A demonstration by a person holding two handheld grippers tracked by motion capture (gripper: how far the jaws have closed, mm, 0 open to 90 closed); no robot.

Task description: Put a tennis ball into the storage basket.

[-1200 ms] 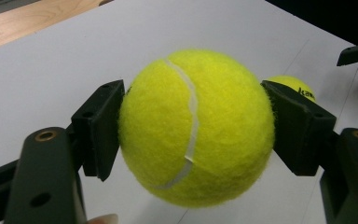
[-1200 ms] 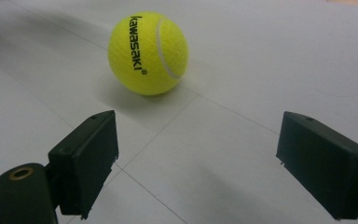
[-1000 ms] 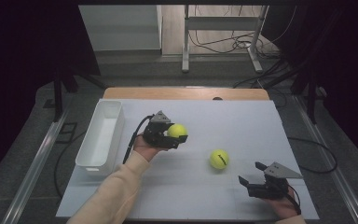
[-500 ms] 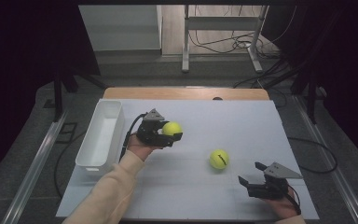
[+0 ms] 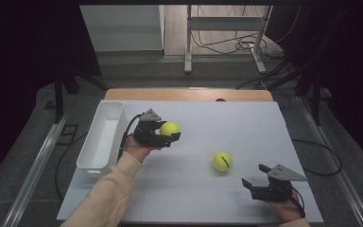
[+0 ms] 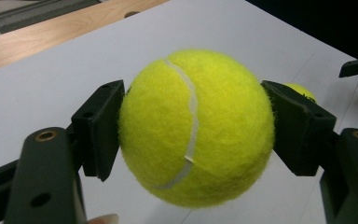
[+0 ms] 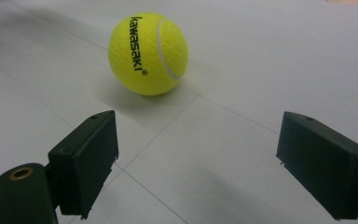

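So, left gripper (image 5: 166,135) clamped on a tennis ball (image 5: 169,128), held above the table just at 3 o'clock of the white bin (image 5: 96,161). Nothing visible inside it. Right gripper (image 5: 256,176) wide open, second ball (image 5: 222,161) resting at its 10 o'clock.
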